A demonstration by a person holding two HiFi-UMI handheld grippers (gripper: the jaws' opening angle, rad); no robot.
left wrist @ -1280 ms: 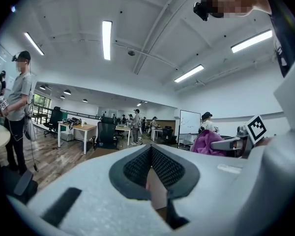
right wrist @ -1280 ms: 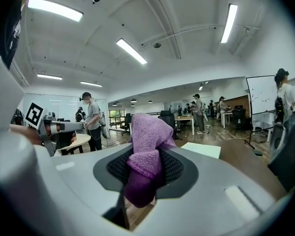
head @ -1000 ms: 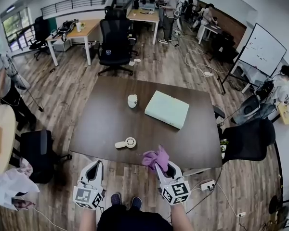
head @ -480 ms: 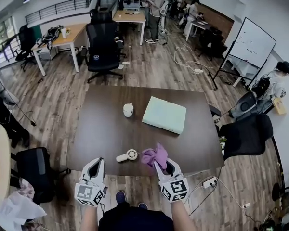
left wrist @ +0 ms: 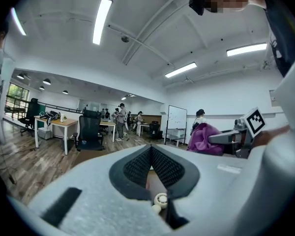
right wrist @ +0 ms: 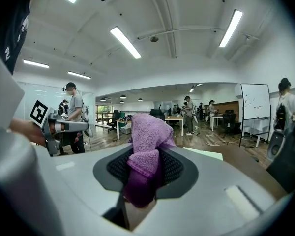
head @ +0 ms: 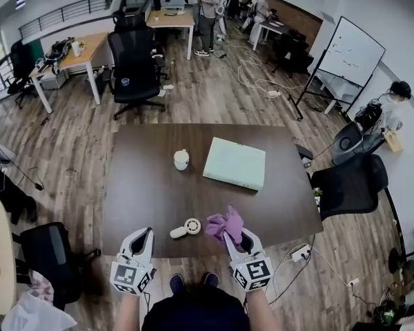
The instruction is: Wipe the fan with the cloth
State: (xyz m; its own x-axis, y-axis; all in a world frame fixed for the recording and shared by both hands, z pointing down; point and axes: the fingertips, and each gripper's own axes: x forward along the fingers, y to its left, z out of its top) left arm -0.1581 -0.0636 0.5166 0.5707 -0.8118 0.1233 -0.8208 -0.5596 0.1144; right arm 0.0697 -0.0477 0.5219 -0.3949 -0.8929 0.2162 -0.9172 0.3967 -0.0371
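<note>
A small white handheld fan (head: pixel 185 227) lies near the front edge of the dark table (head: pixel 145 185). Just to the fan's right my right gripper (head: pixel 236 243) is shut on a purple cloth (head: pixel 225 226), which bunches up above its jaws. In the right gripper view the cloth (right wrist: pixel 146 151) fills the gap between the pads. My left gripper (head: pixel 142 240) is below and left of the fan, at the table's edge, shut with nothing in it. In the left gripper view the fan (left wrist: pixel 160 199) shows low between that gripper's shut jaws, and the cloth (left wrist: pixel 204 139) is at the right.
A pale green flat box (head: pixel 234 163) and a small white jar (head: pixel 181 159) sit further back on the table. A black office chair (head: pixel 348 185) stands at the table's right side, another (head: pixel 133 71) beyond its far edge. People stand at desks far behind.
Both grippers have come forward to the table's front edge. The cloth now hangs over the table beside the fan. Both jaws stay shut.
</note>
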